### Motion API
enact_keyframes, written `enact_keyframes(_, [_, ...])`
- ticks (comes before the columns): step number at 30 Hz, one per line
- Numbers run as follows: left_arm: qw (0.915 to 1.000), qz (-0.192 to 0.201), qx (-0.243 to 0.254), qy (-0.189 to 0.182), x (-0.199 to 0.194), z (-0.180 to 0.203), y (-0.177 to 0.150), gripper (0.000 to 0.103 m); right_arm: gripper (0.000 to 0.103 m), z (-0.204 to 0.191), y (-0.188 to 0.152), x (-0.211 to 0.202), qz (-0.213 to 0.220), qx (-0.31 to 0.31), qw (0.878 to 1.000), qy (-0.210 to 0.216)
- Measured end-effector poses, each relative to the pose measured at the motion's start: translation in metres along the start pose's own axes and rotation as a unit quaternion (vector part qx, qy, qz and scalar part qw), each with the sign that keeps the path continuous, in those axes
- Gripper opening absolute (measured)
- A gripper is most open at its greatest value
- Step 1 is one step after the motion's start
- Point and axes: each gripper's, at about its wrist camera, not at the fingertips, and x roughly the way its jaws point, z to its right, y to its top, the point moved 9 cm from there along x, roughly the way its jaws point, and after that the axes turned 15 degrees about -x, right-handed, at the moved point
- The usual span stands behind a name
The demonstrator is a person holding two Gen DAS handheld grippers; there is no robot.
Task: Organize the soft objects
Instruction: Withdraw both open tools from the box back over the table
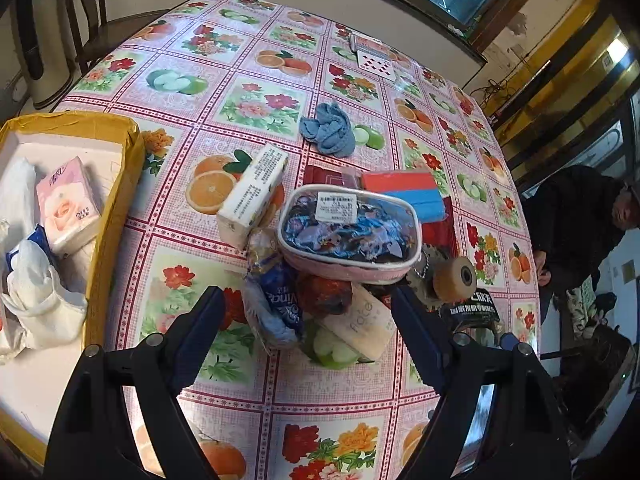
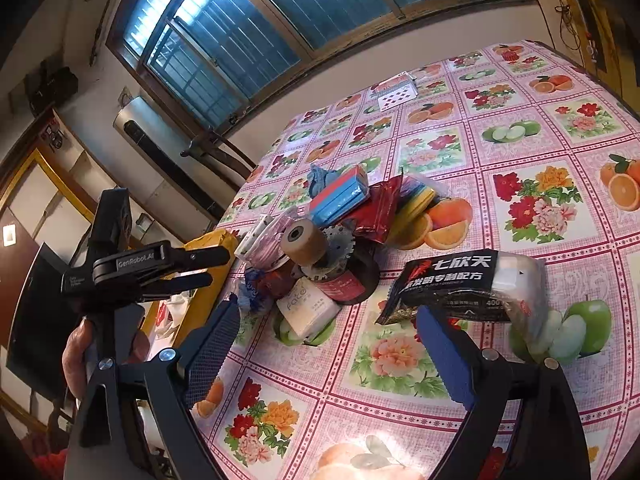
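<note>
Left wrist view: left gripper (image 1: 308,308) fingers wide, empty, over pile on glossy fruit-print worktop (image 1: 240,92). Yellow cardboard box (image 1: 120,184) at left holds pink tissue pack (image 1: 68,204), white crumpled plastic bags (image 1: 40,300). Clear zip pouch (image 1: 348,228) tops pile; blue cloth (image 1: 330,130) lies beyond.

Right wrist view: right gripper (image 2: 328,340) fingers wide, empty. Black-labelled plastic packet (image 2: 468,284) just ahead; white tissue pack (image 2: 308,308) beside brown tape roll (image 2: 304,242).

Three tissue packs (image 1: 253,196), one blue cloth (image 1: 329,130), one yellow box (image 1: 116,184), one tape roll (image 1: 454,278).
</note>
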Motion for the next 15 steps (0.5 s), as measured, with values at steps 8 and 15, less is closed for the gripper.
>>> enact_keyframes(8, [0.9988, 0.025, -0.034, 0.025, 0.003, -0.023, 0.044, 0.085, 0.094, -0.044, 0.010, 0.034, -0.004, 0.056, 0.991, 0.122])
enact_keyframes(15, [0.9984, -0.004, -0.046, 0.031, 0.029, -0.033, 0.057, 0.085, 0.093, -0.070, 0.024, 0.070, 0.027, 0.114, 0.985, 0.127])
